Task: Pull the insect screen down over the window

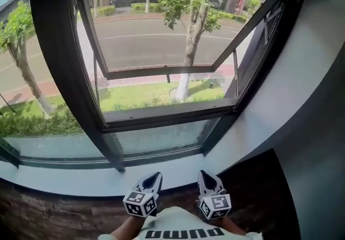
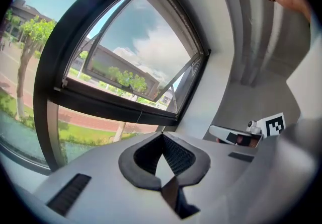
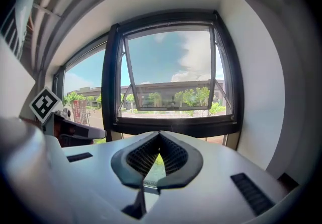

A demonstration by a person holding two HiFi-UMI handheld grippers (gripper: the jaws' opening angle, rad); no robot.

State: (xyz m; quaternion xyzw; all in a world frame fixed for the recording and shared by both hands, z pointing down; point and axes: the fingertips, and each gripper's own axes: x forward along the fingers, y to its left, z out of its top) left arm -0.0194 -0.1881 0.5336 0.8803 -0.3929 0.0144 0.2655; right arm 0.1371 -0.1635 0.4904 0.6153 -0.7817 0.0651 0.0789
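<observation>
Window (image 1: 167,116) swung outward — left gripper (image 1: 154,178), right gripper (image 1: 207,177) closed

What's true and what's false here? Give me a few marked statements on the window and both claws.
The left claw is shut with nothing in it. True.
The right claw grips the window frame. False: it is shut and empty, apart from the window frame.
The window sash is swung open outward. True.
Both claws are raised to the window's top. False: they sit low, below the sill.
</observation>
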